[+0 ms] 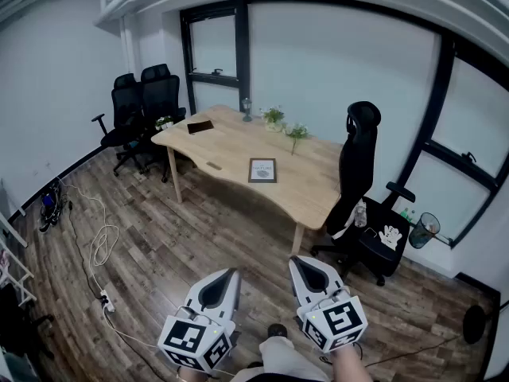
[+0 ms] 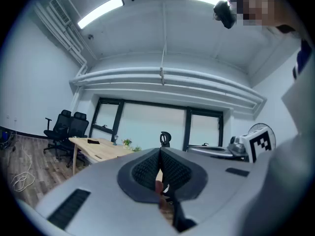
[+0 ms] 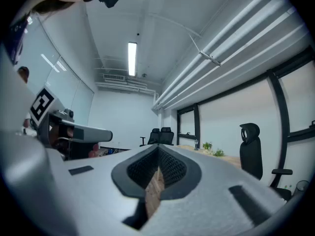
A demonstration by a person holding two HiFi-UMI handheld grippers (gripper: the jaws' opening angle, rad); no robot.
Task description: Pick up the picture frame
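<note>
The picture frame (image 1: 262,170), dark-edged with a pale print, lies flat on the wooden desk (image 1: 238,153) near its front edge, far across the room. My left gripper (image 1: 231,273) and right gripper (image 1: 297,261) hang side by side low in the head view, well short of the desk, both shut with nothing between the jaws. In the left gripper view the gripper (image 2: 160,151) points level at the desk (image 2: 98,149); the frame is not visible there. My right gripper (image 3: 158,149) also points level, toward the windows.
A black chair (image 1: 362,205) stands at the desk's right end and two more chairs (image 1: 143,106) at its far left. Small plants (image 1: 274,118), a dark tablet (image 1: 200,126) and a glass lie on the desk. Cables (image 1: 99,249) trail across the wooden floor at left.
</note>
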